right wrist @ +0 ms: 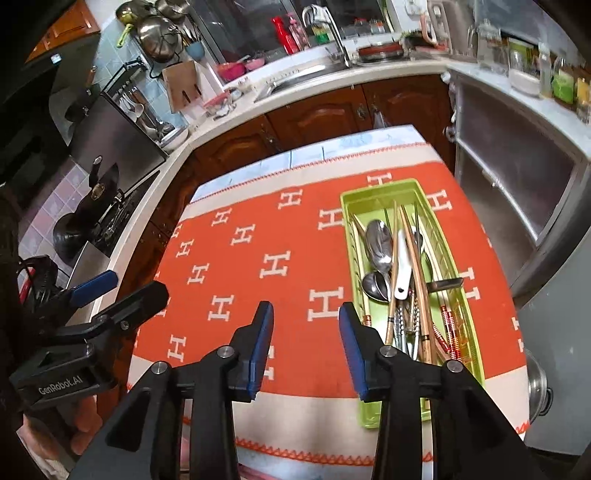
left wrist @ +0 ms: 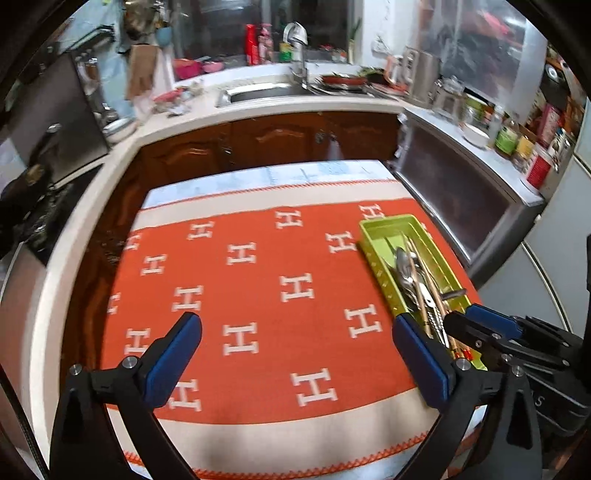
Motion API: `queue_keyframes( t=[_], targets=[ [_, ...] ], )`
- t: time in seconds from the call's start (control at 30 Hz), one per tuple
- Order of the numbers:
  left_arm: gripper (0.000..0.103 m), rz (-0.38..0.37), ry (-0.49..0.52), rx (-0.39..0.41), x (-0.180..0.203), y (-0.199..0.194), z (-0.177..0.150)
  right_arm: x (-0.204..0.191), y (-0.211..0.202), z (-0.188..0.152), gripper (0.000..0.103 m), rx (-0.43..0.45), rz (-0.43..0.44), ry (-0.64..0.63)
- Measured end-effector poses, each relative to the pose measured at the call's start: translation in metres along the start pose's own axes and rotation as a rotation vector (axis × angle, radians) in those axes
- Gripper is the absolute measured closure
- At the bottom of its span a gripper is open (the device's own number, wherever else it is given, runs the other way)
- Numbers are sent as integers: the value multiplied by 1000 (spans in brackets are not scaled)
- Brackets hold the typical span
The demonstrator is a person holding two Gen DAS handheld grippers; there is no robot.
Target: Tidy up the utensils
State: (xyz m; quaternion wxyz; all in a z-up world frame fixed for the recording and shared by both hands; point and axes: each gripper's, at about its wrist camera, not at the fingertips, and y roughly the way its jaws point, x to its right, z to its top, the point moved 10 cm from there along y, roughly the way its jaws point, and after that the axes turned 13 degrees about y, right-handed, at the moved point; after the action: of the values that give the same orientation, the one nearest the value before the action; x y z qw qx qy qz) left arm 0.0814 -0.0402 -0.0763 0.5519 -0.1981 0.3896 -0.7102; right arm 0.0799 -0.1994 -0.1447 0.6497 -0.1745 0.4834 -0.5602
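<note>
A lime-green utensil tray (left wrist: 391, 221) (right wrist: 380, 184) lies on the right part of the orange cloth. It holds metal spoons (right wrist: 380, 240) (left wrist: 404, 266), several wooden chopsticks (right wrist: 413, 258) and a white-handled piece (right wrist: 400, 273). My left gripper (left wrist: 295, 321) hangs above the cloth, left of the tray, jaws wide open and empty; it also shows at the left edge of the right wrist view (right wrist: 136, 282). My right gripper (right wrist: 306, 308) is open and empty, just left of the tray's near end, and shows over that end in the left wrist view (left wrist: 460, 314).
The orange cloth with white H marks (left wrist: 258, 280) (right wrist: 240, 266) covers a small table. Behind it runs a wooden-fronted counter with a sink (left wrist: 258, 92) and a tap (right wrist: 332, 26). A stove with a dark kettle (right wrist: 92, 206) is at the left, a metal cabinet (right wrist: 517, 177) at the right.
</note>
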Motion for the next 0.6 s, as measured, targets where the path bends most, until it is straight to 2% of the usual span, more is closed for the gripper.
queue_keyframes(
  t=[0.1, 0.2, 0.33, 0.6],
  targets=[
    [1, 39, -5, 20, -12, -13, -2, -21, -10, -7, 59, 3, 22, -15],
    [1, 69, -13, 35, -22, -26, -3, -39, -21, -9, 56, 38, 9, -51],
    [1, 81, -38, 75, -30, -44, -5, -63, -37, -10, 51, 72, 23, -69],
    [1, 121, -80, 110, -48, -64, -12, -90, -62, -14, 48, 135, -8, -107]
  ],
)
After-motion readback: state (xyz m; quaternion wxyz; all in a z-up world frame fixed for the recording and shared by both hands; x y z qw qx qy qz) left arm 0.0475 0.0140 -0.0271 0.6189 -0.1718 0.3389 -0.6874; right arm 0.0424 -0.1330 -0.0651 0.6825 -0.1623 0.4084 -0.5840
